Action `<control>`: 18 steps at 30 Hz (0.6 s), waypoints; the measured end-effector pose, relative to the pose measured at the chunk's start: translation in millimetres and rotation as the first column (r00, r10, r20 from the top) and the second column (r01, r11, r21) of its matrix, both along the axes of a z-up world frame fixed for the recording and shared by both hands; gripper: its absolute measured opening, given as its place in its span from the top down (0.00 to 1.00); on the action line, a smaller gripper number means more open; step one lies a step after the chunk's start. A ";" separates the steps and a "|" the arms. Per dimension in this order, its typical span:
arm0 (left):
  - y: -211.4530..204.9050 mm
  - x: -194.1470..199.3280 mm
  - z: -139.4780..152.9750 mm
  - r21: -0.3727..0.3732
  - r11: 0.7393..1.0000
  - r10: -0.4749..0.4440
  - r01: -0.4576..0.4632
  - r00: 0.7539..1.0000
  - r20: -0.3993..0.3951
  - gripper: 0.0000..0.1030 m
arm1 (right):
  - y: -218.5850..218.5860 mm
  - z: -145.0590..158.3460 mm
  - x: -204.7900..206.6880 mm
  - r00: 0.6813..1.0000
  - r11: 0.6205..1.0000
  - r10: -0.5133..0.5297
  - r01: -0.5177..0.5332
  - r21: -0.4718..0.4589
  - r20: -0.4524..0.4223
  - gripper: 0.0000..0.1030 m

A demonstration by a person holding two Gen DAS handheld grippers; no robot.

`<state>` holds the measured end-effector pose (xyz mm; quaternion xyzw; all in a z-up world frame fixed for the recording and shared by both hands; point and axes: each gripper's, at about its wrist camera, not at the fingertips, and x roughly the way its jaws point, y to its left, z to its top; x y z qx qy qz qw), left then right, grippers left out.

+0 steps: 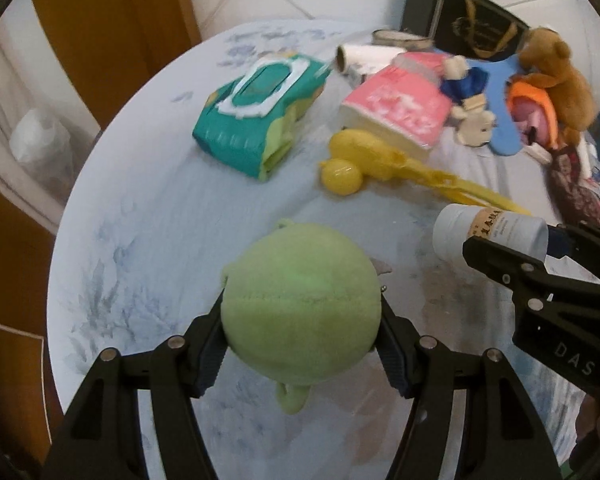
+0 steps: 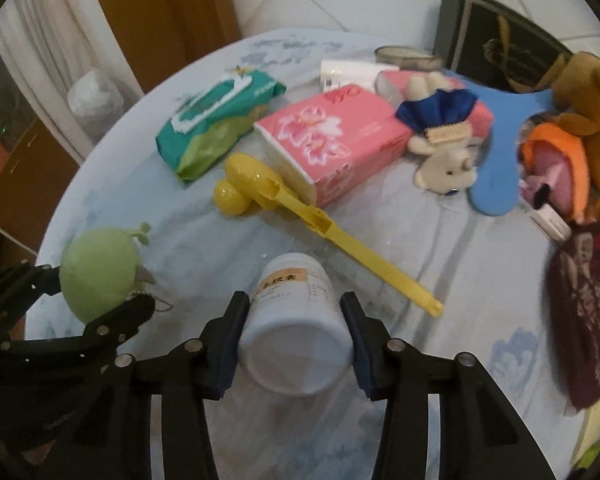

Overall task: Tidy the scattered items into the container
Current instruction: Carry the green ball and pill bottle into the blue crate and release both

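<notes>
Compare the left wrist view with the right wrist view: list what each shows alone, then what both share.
Left wrist only: the cardboard core of the paper roll.
Right wrist only: the white bottle's flat base and the yellow scoop's handle tip.
Both: the green plush ball in the left tongs, the white bottle between the right tongs, the wipes pack, the pink tissue pack.

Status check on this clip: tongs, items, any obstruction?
Left tongs shut on green plush. Right tongs shut on white bottle. Container unseen.

left gripper (image 1: pixel 302 336): clamps green plush ball (image 1: pixel 300 312) | right gripper (image 1: pixel 512 248): grips white bottle (image 1: pixel 488 236)
</notes>
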<state>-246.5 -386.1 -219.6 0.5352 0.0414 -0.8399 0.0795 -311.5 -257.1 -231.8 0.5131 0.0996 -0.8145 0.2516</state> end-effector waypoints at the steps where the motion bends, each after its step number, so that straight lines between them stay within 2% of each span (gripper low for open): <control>1: 1.7 3.2 3.7 -0.001 1.000 -0.016 0.016 1.000 -0.013 0.37 | 3.0 4.8 1.5 1.000 1.000 -0.011 0.011 -0.004 -0.009 0.55; 4: -3.7 2.7 15.9 -0.005 0.998 -0.056 0.056 0.998 -0.037 0.37 | 13.2 25.8 13.8 0.997 0.998 -0.059 0.059 -0.012 -0.043 0.55; 9: 13.1 9.6 42.7 -0.017 0.992 -0.129 0.128 0.988 -0.090 0.37 | 28.4 59.3 37.1 0.984 0.990 -0.139 0.136 -0.027 -0.109 0.55; 18: 72.9 22.6 100.6 -0.018 0.965 -0.260 0.262 0.944 -0.202 0.37 | 88.7 129.7 83.7 0.925 0.959 -0.282 0.274 -0.065 -0.255 0.55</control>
